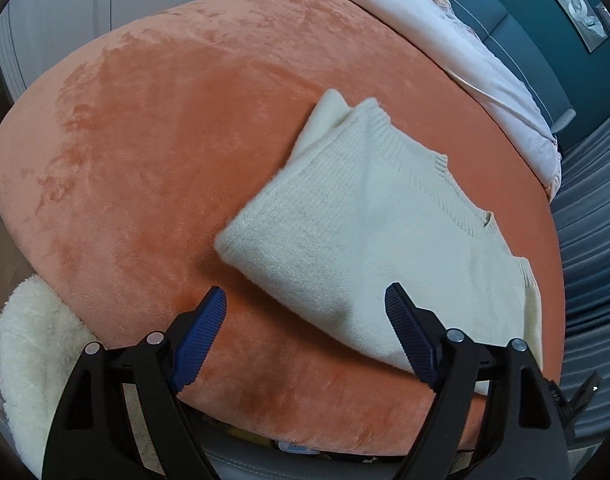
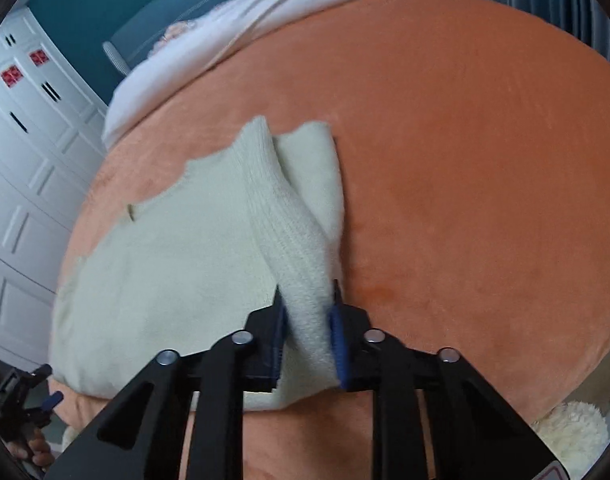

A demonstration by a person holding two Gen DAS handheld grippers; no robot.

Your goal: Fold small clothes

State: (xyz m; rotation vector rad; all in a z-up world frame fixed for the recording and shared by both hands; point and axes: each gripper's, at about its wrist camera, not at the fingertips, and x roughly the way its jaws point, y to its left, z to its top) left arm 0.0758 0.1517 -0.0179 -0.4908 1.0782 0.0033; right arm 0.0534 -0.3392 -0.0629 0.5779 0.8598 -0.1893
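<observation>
A cream knitted sweater lies partly folded on an orange plush blanket, its ribbed hems turned toward the far side. In the left wrist view, my left gripper hovers open over the sweater's near corner, with the blue pads wide apart and nothing pinched. In the right wrist view, my right gripper is shut on a ribbed strip of the sweater. That strip bunches up between the blue pads and runs away over the flat body. The orange blanket spreads to the right.
A white duvet lies along the blanket's far edge, before a blue headboard. A fluffy white cloth hangs at the near left edge. White cupboard doors stand at the left, and grey curtains at the right.
</observation>
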